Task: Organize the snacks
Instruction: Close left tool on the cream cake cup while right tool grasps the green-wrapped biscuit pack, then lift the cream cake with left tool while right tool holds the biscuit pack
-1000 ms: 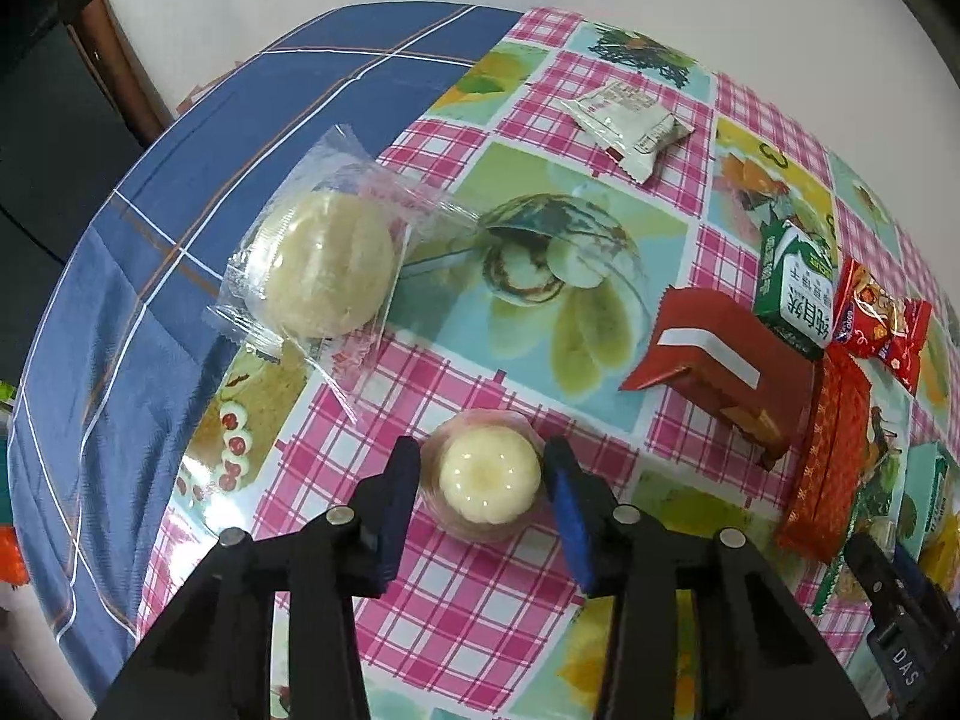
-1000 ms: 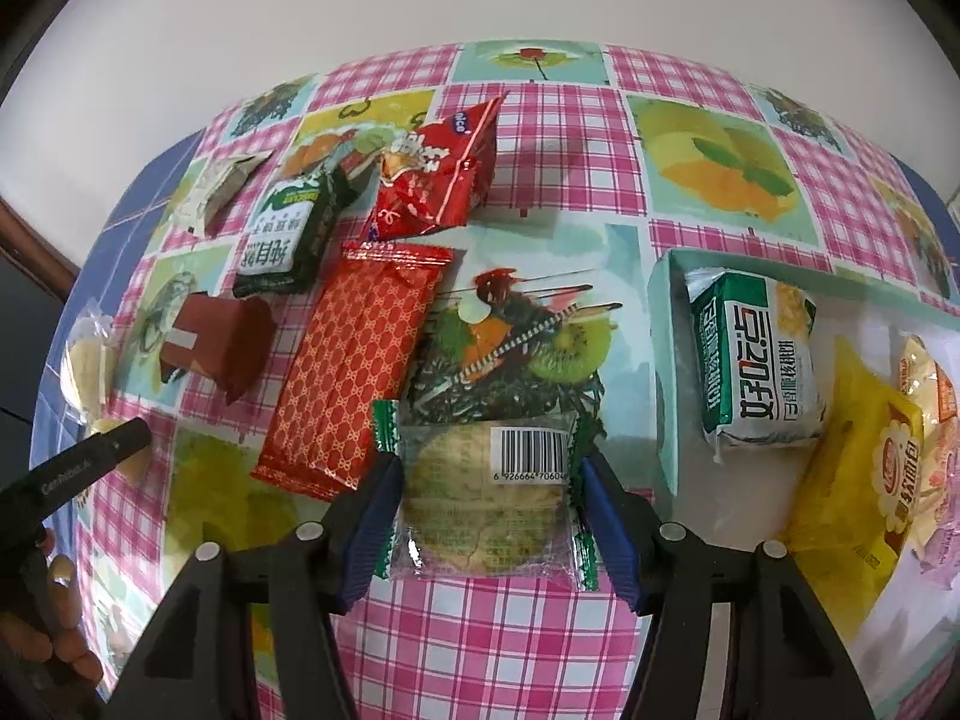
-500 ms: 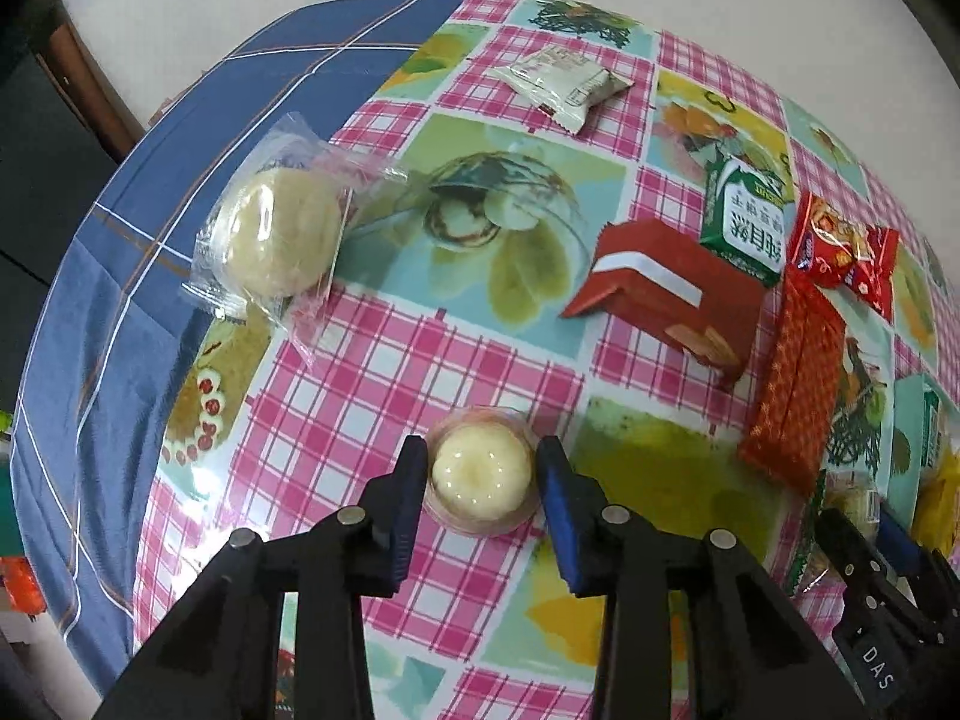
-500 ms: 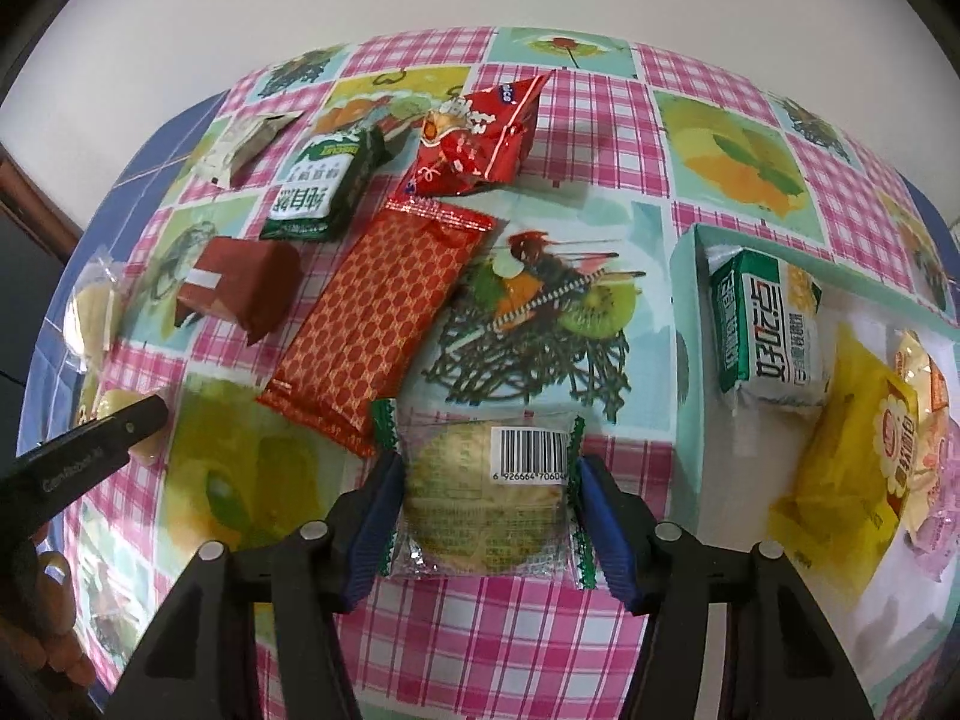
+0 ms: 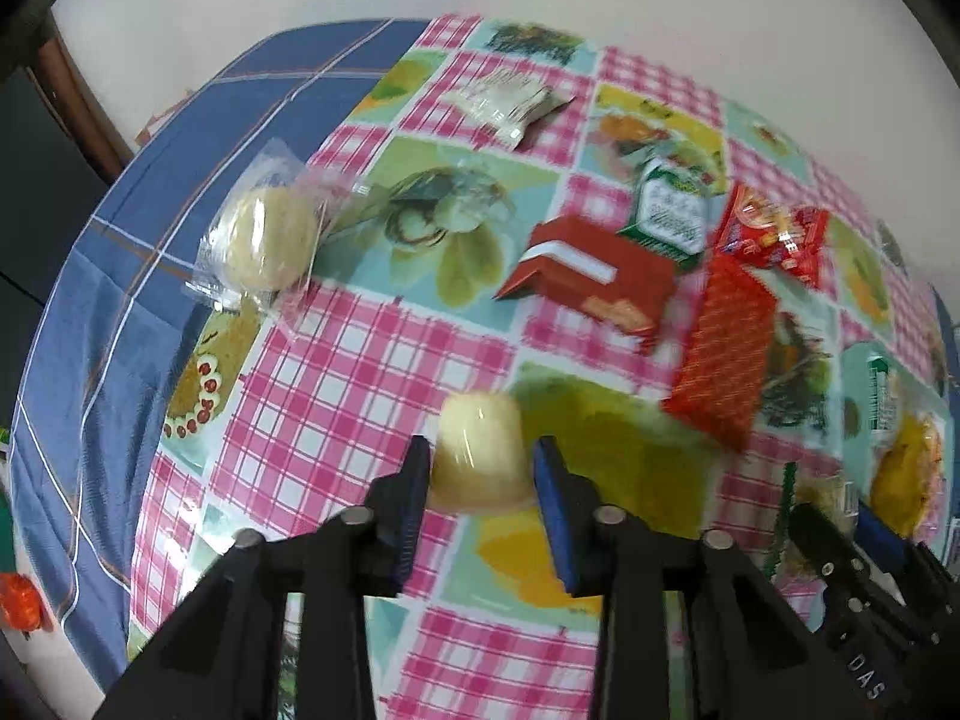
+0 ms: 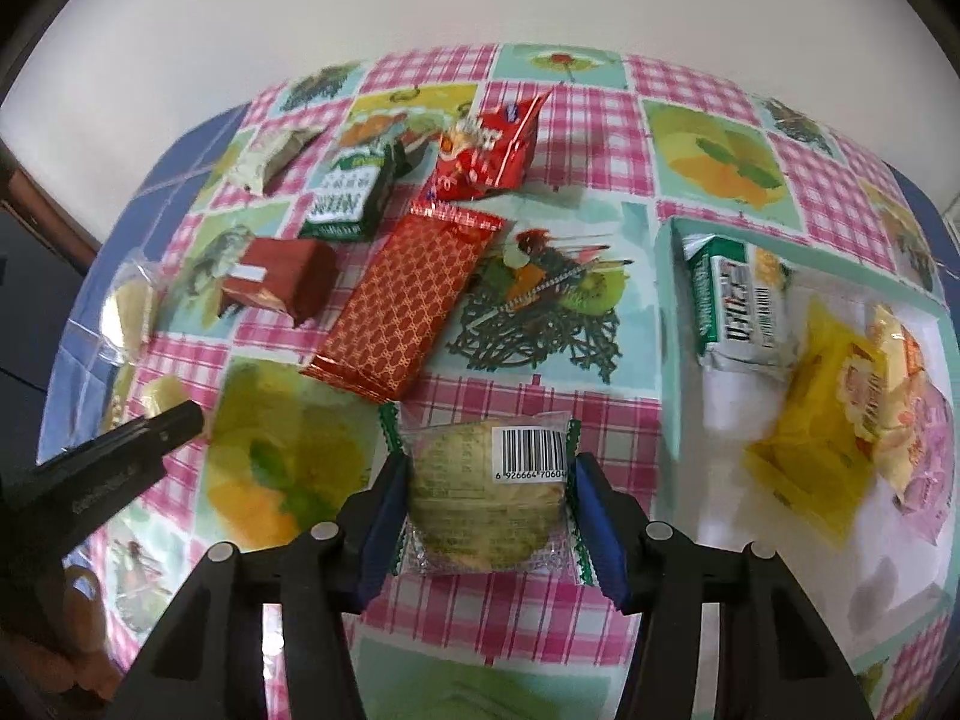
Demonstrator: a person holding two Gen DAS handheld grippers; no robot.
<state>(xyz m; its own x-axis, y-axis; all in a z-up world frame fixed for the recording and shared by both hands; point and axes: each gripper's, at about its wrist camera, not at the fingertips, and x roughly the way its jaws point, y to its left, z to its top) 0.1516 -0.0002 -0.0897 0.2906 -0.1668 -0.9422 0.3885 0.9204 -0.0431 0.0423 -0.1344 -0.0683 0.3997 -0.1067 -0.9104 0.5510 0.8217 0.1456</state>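
Note:
My left gripper (image 5: 482,468) is shut on a small yellow jelly cup (image 5: 478,450) and holds it tilted above the checked tablecloth. My right gripper (image 6: 487,501) is shut on a clear-wrapped round biscuit pack (image 6: 487,495) with a barcode, just left of a pale green tray (image 6: 672,324). The tray holds a green-and-white pack (image 6: 738,312), a yellow pack (image 6: 816,420) and a pink pack at its right edge. The right gripper also shows at the lower right of the left wrist view (image 5: 840,531).
On the cloth lie a red patterned pack (image 6: 408,312), a red box (image 6: 282,288), a green pack (image 6: 348,198), a red shiny pack (image 6: 486,150), a silver pack (image 5: 504,105) and a wrapped round bun (image 5: 267,240). The table edge curves along the left.
My left gripper has lifted the jelly cup off the cloth and carried it rightward. My right gripper has moved the biscuit pack right, closer to the tray.

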